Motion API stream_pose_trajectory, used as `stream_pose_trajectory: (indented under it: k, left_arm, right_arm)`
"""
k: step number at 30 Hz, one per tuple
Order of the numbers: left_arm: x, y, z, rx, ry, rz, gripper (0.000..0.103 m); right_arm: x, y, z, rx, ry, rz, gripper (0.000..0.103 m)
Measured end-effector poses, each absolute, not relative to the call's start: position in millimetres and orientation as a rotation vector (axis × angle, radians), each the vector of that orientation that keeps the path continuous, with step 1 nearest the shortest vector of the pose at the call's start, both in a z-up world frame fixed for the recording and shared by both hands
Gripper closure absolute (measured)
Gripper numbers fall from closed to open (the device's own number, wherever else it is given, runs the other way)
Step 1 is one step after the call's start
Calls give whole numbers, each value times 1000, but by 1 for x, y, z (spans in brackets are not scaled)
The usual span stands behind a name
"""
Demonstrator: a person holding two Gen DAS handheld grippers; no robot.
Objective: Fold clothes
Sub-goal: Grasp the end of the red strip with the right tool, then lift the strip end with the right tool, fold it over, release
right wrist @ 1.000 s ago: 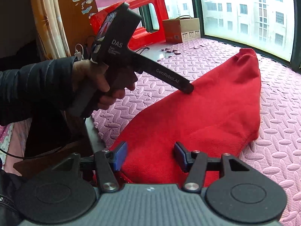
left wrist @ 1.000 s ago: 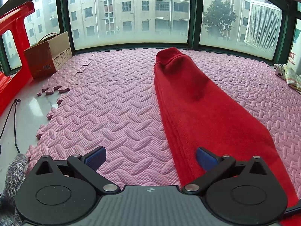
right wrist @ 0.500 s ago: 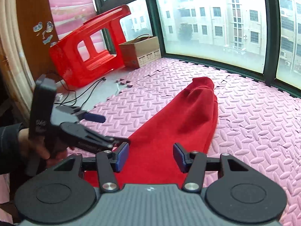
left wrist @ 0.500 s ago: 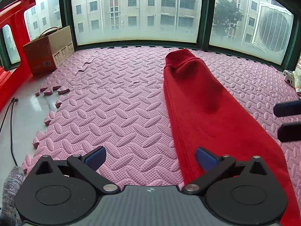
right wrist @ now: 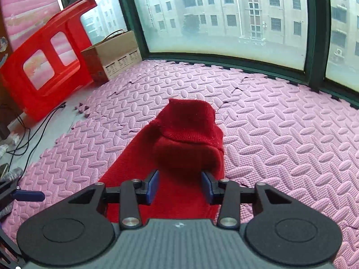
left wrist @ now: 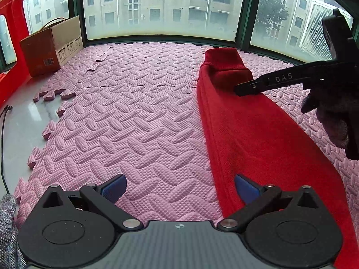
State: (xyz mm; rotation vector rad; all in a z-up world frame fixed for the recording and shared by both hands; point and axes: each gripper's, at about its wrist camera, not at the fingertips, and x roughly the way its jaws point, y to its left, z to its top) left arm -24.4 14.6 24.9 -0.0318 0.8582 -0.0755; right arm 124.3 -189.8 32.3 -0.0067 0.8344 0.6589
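Pink foam mat [left wrist: 139, 121] with a raised herringbone pattern covers the bay floor you are working over, and green-framed windows [right wrist: 224, 18] curve round its far side, with apartment blocks outside. At the mat's left edge the interlocking tiles stop in a jagged line and bare pale floor [left wrist: 24, 116] shows, with a black cable [right wrist: 33, 132] trailing across it. A cardboard box [left wrist: 51, 47] sits at the mat's far left corner against the window, and a red plastic stool [right wrist: 44, 67] lies on its side just left of the box.

Your red sweater [left wrist: 258, 134] lies on the mat as a long, narrow folded strip running away from you, its ribbed collar [right wrist: 190, 118] at the far end, well short of the windows.

Your left gripper [left wrist: 179, 188] hangs low over the sweater's near left edge with its jaws spread wide; the left blue pad [left wrist: 114, 187] is over bare mat and the right pad is over the red cloth. It holds nothing.

Your right gripper [right wrist: 179, 186] is up near the collar end, jaws partly open, a rounded hump of the sweater sitting between the blue pads [right wrist: 152, 187]. Whether those pads touch the cloth you cannot tell. From the left wrist view its black finger [left wrist: 269, 83] reaches across the sweater just below the collar.
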Motion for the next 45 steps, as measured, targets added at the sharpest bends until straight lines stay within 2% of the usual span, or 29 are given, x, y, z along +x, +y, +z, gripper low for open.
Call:
stream_pose_trajectory:
  k: [6,7,8,18,19,22,25,31,37,45]
  left_arm:
    - [-23,13,33,-38,845,-82,0]
    - [-22,13,35,-39,837,-82,0]
    - [-20,13,37,-44,831,-83,0]
    - [-5,15,27,-48,865,-85,0]
    - [-4,15,27,-46,867,-86,0]
    - [-4,15,26,-44,871,-87,0]
    - [-4,14,29,-45,867,-82,0]
    - [-18,4,48,-56,822,-125,0]
    - [-41,-22,67,-158,763,-439,0]
    - [-4,-67,45,-157,862,-701,0]
  right_arm:
    - [138,-201,47,47,797,675,65]
    - [140,-203,49,56,791,678,63]
    - [145,-203,48,56,793,672,56]
    - [184,-197,12,147,897,679,53]
    - [185,-197,11,150,897,691,54]
    - [185,-200,13,183,898,712,72]
    - [184,-203,17,214,893,729,81]
    - [170,-206,48,227,826,776,83]
    - [148,-210,85,217,758,828,84]
    - [118,-221,115,217,687,894,84]
